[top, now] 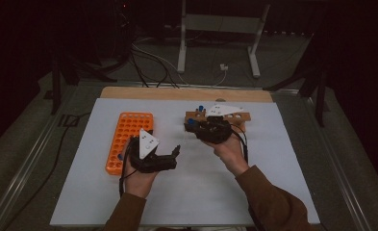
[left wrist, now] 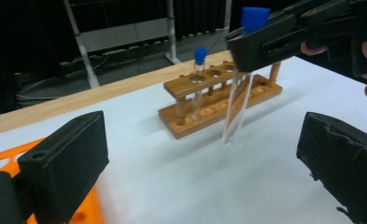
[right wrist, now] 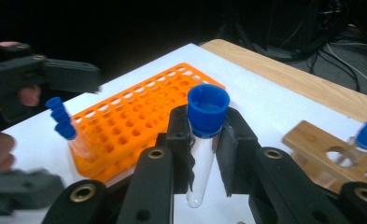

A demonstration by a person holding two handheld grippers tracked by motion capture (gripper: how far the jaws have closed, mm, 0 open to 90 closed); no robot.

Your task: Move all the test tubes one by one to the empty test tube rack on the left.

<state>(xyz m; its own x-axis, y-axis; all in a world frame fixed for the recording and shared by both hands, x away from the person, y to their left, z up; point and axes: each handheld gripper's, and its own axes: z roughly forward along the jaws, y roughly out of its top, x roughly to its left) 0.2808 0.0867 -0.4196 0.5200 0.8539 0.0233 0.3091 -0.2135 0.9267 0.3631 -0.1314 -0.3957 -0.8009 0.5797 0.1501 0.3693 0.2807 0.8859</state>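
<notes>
Right tongs [right wrist: 203,154] clamp tube [right wrist: 202,161] just under blue cap [right wrist: 208,109], clear of tabletop [left wrist: 181,177], between wooden rack [left wrist: 218,100] and orange rack [right wrist: 134,126]. Left tongs [left wrist: 200,163] open, empty. Tube likely light, slick, brittle: you keep hold near cap, moderate squeeze.

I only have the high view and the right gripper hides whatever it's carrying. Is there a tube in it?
Observer: Yes. The right gripper is shut on a clear tube just under its blue cap.
Operator: Has it left the wooden rack?
Observer: Yes. In the left gripper view the tube's tip hangs above the white mat, in front of the wooden rack.
Operator: Anything remaining in that rack?
Observer: One capped tube stands in an end hole.
Operator: And the left gripper?
Observer: Its fingers stand wide apart with nothing between them. Three blue caps already stand at one edge of the orange rack.
</notes>
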